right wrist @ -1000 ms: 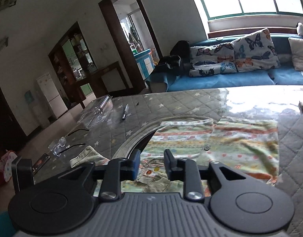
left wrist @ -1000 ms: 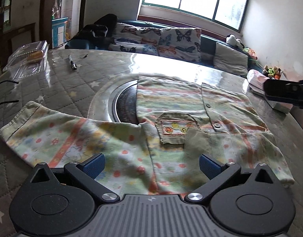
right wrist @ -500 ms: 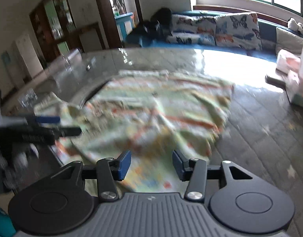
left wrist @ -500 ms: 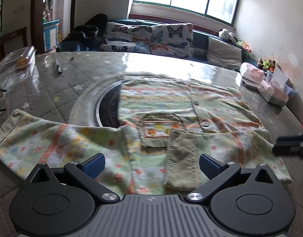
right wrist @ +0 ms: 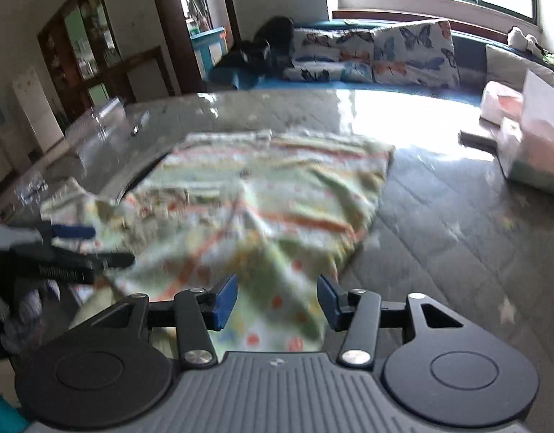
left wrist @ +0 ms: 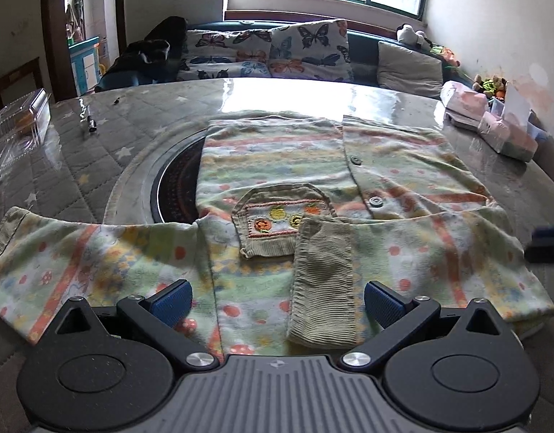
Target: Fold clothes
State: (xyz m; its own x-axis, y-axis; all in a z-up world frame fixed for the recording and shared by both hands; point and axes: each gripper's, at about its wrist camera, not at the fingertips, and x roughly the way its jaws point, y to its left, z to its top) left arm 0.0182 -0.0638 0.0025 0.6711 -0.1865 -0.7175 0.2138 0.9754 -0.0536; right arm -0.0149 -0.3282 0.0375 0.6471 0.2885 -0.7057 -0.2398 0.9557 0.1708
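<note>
The folded-in sleeve [left wrist: 322, 281] is looking loose enough to be sliding back open, I'd judge, if either tool is catching only the top layer or dragging across the cloth. The little patterned shirt [left wrist: 313, 187] is lying flat on the quilted table [left wrist: 78, 166], partly over the round inset, its other sleeve stretching out left. The left gripper [left wrist: 277, 301] is hovering wide open at its near hem, and the right gripper [right wrist: 277, 301] is hanging open too, gripping nothing.

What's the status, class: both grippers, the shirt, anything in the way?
Left gripper open, empty. Right gripper open, empty. Shirt spread on table, one sleeve out. Pen and boxes lie clear.
</note>
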